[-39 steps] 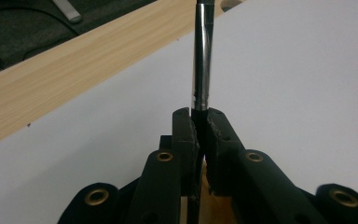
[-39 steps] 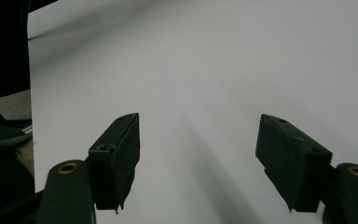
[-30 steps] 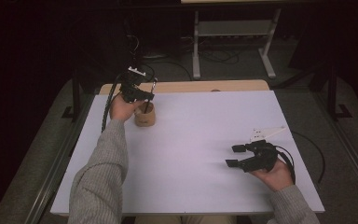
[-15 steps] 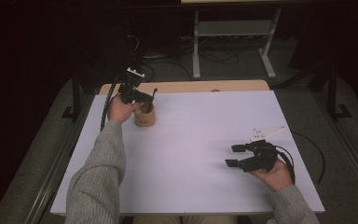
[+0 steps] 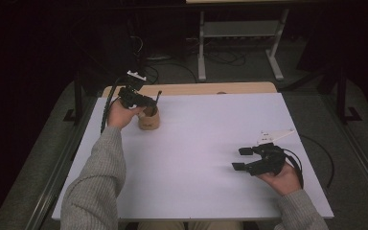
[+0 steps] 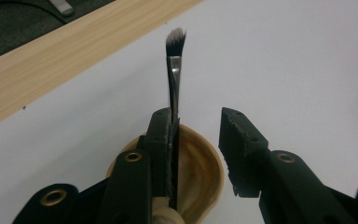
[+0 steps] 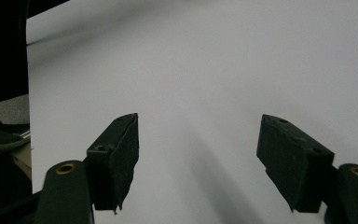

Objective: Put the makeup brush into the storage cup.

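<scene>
Since the earlier frame the left gripper (image 5: pixel 146 102) has tipped back from over the wooden cup (image 5: pixel 149 118) toward the person's left, and its jaws have just been opening. In the left gripper view they stand parted with the makeup brush (image 6: pixel 174 84) between them: the handle lies flush against the left jaw, the right jaw is clear of it, so nothing pinches the brush. The brush stands nearly upright in the cup, bristles (image 6: pixel 175 40) up, lower end down in the cup bowl, leaning a little on the rim. The cup sits at the far left of the white table (image 5: pixel 206 143), near the wooden back edge (image 5: pixel 196 88). Key relation: the brush's long axis runs straight out along the left gripper's jaws, so clearing it probably means backing away sideways from the handle, though whether the left jaw rests on the handle or just beside it is hard to tell. The right gripper (image 5: pixel 242 158) lies low at the near right of the table, jaws spread wide over bare surface, holding nothing, well apart from the cup. The left hand is by far the nearer.
</scene>
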The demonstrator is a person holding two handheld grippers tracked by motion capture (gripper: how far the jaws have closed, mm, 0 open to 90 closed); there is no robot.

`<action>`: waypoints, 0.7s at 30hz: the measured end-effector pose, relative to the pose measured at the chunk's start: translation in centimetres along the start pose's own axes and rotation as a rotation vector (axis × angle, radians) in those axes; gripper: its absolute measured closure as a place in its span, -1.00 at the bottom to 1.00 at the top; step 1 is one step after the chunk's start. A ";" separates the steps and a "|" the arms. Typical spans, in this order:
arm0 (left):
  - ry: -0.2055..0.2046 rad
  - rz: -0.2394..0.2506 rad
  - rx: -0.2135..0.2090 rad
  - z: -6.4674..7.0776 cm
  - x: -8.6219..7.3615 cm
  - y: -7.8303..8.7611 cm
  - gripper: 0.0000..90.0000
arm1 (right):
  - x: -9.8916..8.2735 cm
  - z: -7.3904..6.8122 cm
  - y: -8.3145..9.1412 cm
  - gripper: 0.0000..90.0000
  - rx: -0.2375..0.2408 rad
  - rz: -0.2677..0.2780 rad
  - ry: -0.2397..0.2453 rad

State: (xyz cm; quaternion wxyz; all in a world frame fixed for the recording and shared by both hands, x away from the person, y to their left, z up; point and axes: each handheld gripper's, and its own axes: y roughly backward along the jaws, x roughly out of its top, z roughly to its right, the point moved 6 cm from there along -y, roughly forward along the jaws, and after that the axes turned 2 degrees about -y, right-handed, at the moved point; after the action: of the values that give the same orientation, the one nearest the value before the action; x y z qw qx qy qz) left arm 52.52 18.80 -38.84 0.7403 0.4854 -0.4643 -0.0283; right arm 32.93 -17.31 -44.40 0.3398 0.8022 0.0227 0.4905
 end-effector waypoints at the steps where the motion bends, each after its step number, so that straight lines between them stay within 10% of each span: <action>1: -0.002 0.002 -0.003 0.0 0.0 0.2 0.39 | 0.0 0.0 0.0 -0.37 -0.002 -0.001 0.002; 21: -0.033 0.035 -0.021 1.5 0.1 1.5 0.14 | 0.0 0.7 0.8 -0.40 -0.031 0.014 -0.006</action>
State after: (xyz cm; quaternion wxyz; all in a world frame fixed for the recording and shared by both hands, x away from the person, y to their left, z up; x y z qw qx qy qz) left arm 50.89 18.50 -37.51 0.7378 0.4690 -0.4846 -0.0282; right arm 33.26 -18.27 -44.19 0.3486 0.7985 0.0085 0.4908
